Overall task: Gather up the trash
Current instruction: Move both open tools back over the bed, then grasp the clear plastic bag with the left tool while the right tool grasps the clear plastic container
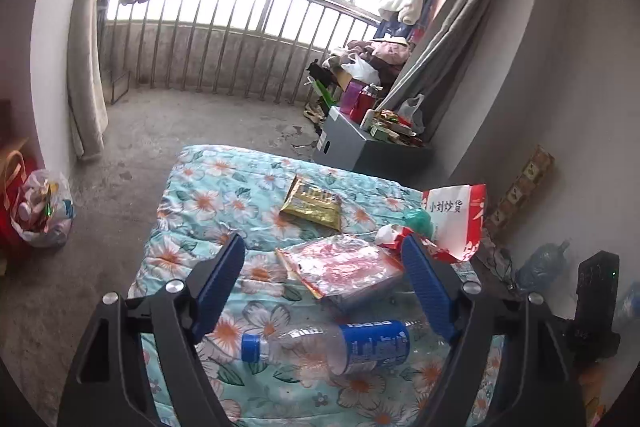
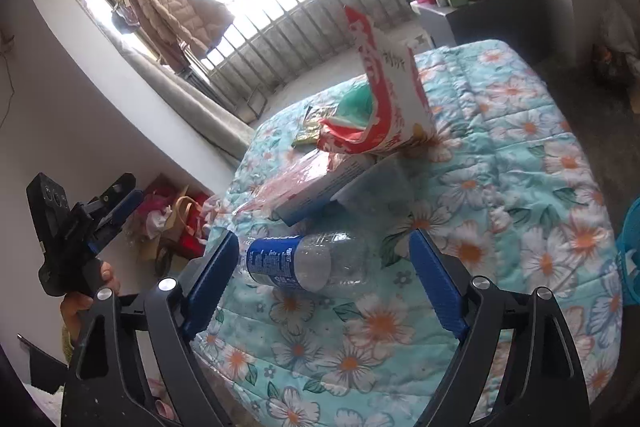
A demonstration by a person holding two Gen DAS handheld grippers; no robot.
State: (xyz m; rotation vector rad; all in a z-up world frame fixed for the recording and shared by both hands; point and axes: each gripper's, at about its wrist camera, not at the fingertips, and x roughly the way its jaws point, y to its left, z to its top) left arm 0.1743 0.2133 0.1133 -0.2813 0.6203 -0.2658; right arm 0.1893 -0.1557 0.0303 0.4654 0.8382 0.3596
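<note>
On the floral quilt (image 1: pixel 200 187) lies an empty clear plastic bottle (image 1: pixel 332 347) with a blue label and cap. It is on its side, close below my left gripper (image 1: pixel 324 247), which is open and holds nothing. Beyond the bottle, a clear packet with red contents (image 1: pixel 344 267) rests on a flat box. A gold snack packet (image 1: pixel 312 203), a green wad (image 1: pixel 418 221) and a red-and-white paper bag (image 1: pixel 456 219) lie further back. My right gripper (image 2: pixel 325 241) is open just over the bottle (image 2: pixel 304 263), with the bottle's label end near its left finger. The paper bag (image 2: pixel 392 99) stands behind.
A full plastic trash bag (image 1: pixel 44 211) sits on the concrete floor to the left. A grey cabinet (image 1: pixel 360 143) piled with clutter stands behind the quilt. A big water jug (image 1: pixel 540 263) lies by the right wall. A teal basket (image 2: pixel 630 251) shows at the right edge.
</note>
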